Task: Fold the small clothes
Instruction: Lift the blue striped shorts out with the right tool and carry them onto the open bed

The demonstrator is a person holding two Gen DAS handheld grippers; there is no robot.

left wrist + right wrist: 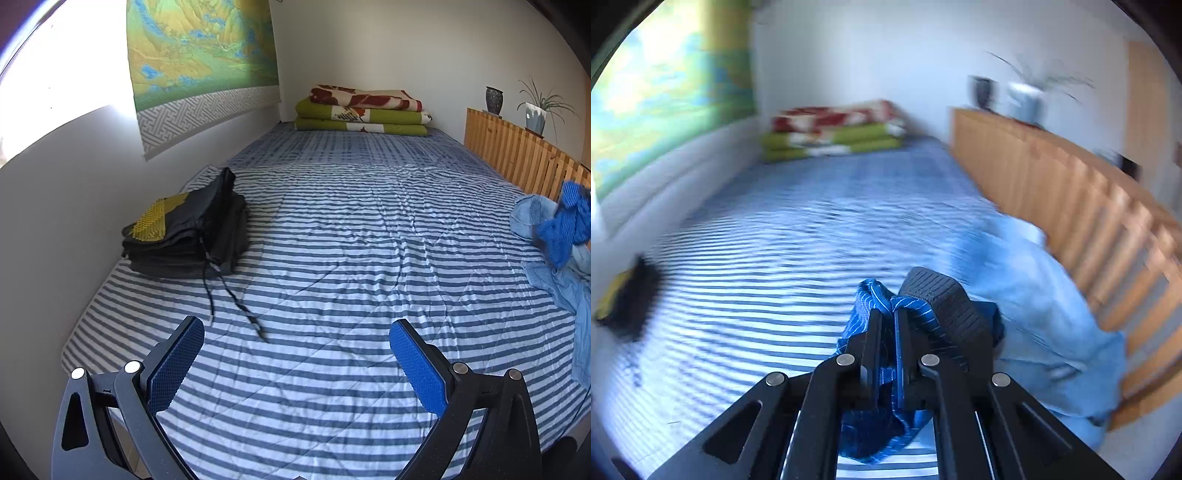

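**Between the right tool's fingers, the next garment**

Clamped in the right gripper [888, 314], a crumpled dark-blue pinstriped garment with a black ribbed waistband [916, 306] hangs bunched, unfolded. Beyond it to the right lies a heap of pale-blue denim clothes [1045, 314], also unfolded. Over bare striped bedsheet [351, 229], the left gripper [295, 354] gapes empty. Ahead to its left sits a stack of folded black clothes [184, 236], apparently finished.

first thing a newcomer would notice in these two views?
The right gripper shut on a bright blue pinstriped garment, close to the lens above the striped bedsheet. Next, the dark folded stack by the wall on the left, and the left gripper open and empty.
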